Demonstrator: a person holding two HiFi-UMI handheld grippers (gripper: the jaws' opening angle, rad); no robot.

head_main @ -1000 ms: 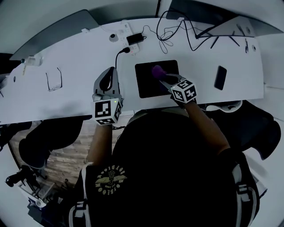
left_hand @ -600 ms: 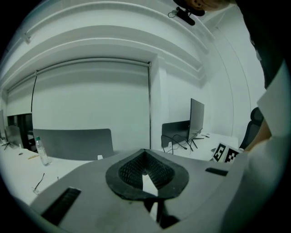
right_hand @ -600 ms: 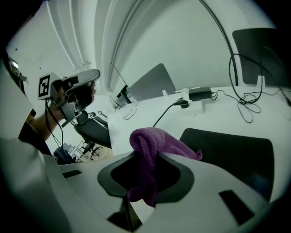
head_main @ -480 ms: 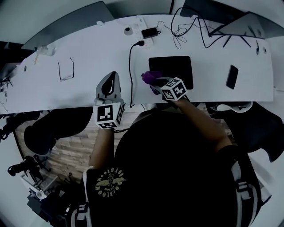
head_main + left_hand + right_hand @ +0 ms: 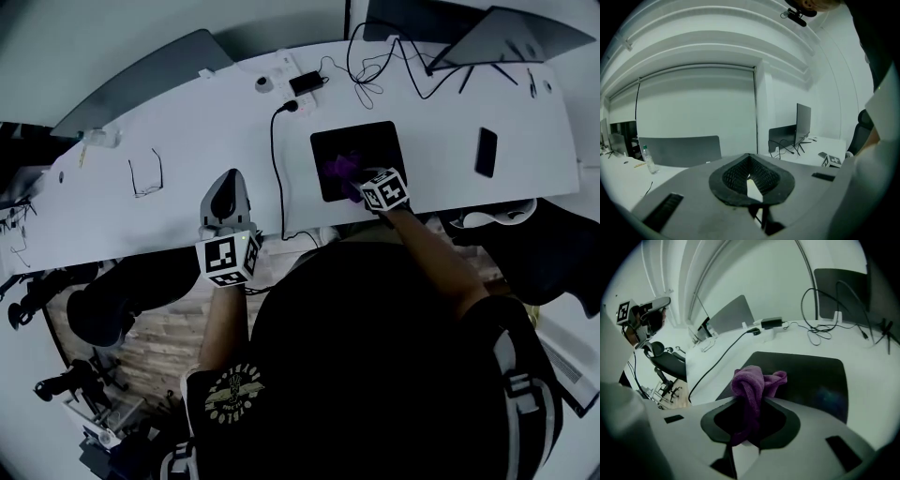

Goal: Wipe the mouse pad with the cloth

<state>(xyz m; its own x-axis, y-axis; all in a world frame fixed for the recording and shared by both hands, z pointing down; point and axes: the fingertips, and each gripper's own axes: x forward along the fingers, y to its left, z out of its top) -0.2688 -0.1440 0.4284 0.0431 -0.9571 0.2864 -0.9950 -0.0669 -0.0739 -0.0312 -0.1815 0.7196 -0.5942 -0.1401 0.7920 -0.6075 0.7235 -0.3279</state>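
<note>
The black mouse pad lies on the white desk, near its front edge. My right gripper is shut on a bunched purple cloth and points steeply down at the pad's left half. In the right gripper view the cloth sticks out past the right gripper low over the mouse pad; whether it touches is unclear. My left gripper hovers at the desk's front edge, left of the pad, shut and holding nothing. The left gripper faces a distant wall.
A black cable runs from a power strip to the desk's front, between my grippers. Glasses lie at the left and a phone right of the pad. Monitors and tangled wires line the back.
My right gripper carried the cloth from the pad's middle up to its left edge, then came back down over the pad. My left gripper shifted a little along the desk's front edge.
</note>
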